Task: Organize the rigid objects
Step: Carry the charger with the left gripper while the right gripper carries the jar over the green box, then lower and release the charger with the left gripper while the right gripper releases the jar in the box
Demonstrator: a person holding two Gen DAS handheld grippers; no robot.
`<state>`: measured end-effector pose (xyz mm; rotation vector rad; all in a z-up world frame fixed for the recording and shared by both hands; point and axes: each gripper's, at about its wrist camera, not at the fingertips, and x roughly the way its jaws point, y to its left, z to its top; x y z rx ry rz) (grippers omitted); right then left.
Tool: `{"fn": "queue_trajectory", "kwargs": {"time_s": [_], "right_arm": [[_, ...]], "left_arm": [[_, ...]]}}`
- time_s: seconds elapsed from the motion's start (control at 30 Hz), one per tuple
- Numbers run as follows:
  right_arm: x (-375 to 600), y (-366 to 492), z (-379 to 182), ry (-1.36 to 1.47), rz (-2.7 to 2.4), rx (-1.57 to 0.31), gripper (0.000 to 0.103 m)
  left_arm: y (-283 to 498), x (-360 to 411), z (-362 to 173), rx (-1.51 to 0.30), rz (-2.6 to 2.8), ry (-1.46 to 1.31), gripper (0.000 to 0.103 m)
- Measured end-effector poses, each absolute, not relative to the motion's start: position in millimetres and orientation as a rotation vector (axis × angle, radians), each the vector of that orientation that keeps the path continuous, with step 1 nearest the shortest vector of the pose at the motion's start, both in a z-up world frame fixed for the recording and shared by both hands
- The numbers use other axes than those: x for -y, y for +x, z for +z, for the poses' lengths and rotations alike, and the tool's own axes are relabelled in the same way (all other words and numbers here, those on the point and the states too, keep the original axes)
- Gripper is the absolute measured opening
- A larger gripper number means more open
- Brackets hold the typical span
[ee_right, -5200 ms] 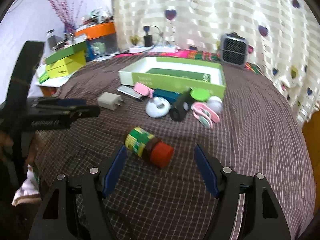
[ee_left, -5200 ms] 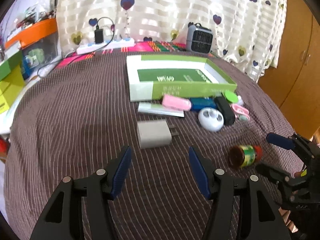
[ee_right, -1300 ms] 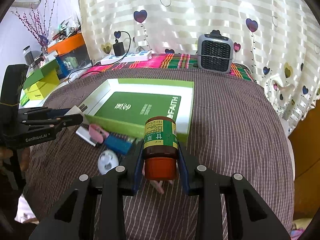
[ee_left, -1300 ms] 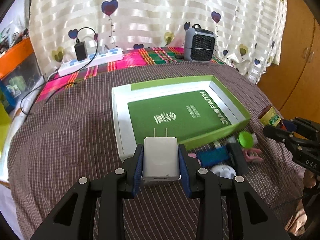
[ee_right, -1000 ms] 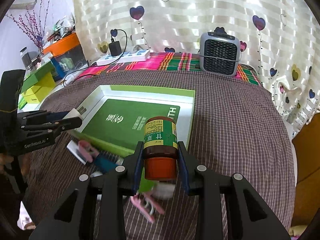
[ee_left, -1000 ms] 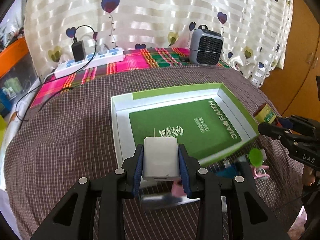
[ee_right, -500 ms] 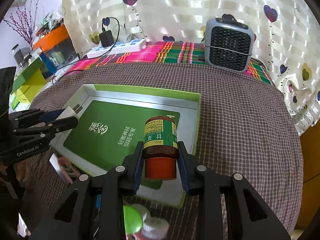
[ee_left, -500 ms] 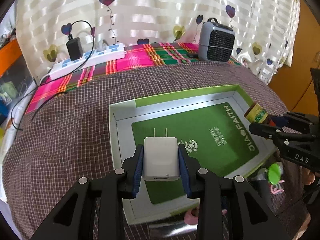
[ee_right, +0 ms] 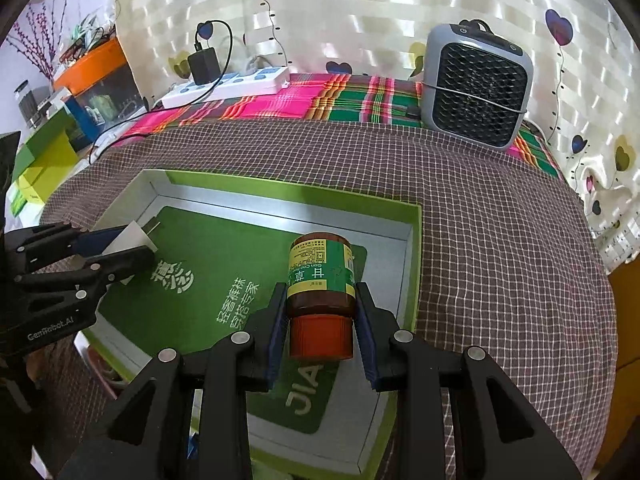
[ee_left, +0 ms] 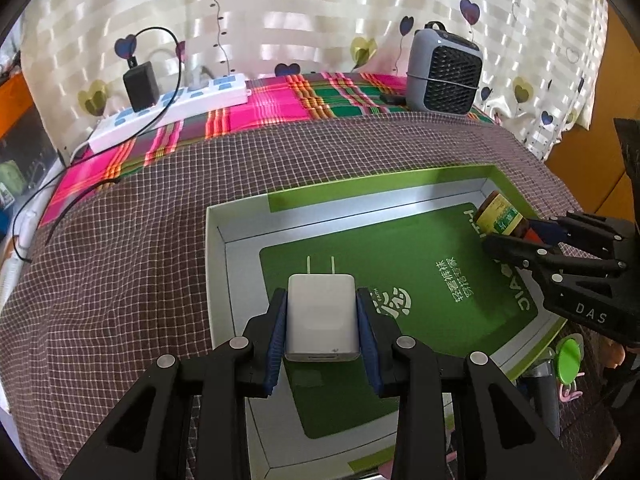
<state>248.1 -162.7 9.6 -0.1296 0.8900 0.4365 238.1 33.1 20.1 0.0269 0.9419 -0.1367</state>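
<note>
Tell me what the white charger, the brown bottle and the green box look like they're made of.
White charger: smooth matte plastic, with two metal prongs.
Brown bottle: translucent amber body, glass or plastic, I cannot tell which; glossy green and yellow paper label; ridged red plastic cap.
Green box: printed cardboard, judging by its thin folded white walls.

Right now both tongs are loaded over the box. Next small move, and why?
Probably lower both and release. The left tongs grip the white plug-in charger and the right tongs grip the brown red-capped bottle, both over the green-lined open box, which looks bare beneath them.
</note>
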Motion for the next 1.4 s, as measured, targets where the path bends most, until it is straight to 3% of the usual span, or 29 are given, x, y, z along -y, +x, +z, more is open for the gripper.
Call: {"fn": "queue_trajectory", "kwargs": {"time_s": [0.9, 0.97, 1.1, 1.4], "right_arm": [[154, 256, 5, -0.134, 0.398, -0.873, 0.033], [155, 256, 6, -0.125, 0.401, -0.868, 0.036], [155, 252, 10, -0.13, 0.391, -0.843, 0.05], [160, 245, 13, -0.092, 0.391, -0.836, 0.05]], "left_arm": [[242, -34, 18, -0.941, -0.139, 0.012, 0.033], [241, -35, 19, -0.935, -0.147, 0.001, 0.037], [238, -34, 24, -0.916, -0.157, -0.002, 0.04], [229, -35, 31, -0.898, -0.158, -0.01, 0.041]]}}
